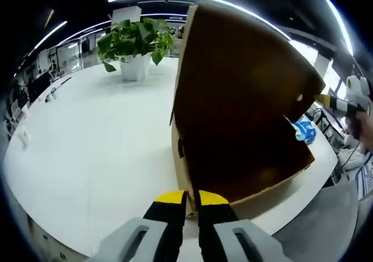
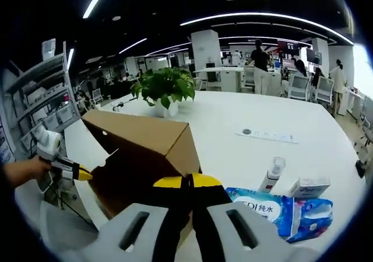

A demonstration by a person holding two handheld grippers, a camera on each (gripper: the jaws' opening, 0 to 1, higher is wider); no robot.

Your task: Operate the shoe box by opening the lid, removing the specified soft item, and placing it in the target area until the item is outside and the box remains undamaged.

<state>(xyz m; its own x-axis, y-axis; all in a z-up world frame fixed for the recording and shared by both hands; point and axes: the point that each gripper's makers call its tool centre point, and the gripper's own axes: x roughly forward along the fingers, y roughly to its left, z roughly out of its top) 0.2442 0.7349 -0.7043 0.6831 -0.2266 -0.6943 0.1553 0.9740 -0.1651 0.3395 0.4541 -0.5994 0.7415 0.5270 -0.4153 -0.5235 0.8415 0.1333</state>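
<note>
Gripping shoe box (image 1: pixel 245 116) edge, left tongs (image 1: pixel 186 201) clenched low | right tongs (image 2: pixel 187 183) clenched on box wall.

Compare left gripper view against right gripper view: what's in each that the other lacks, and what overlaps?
Left gripper view: the shoe box's dark inside, seen close up, with the left tongs pinched at its near bottom edge.

Right gripper view: the box's closed outside faces, the right tongs at its corner, a white bottle, a small carton, a power strip, shelving and people at desks.

Shared: box, potted plant, blue wipes pack, white table.
</note>
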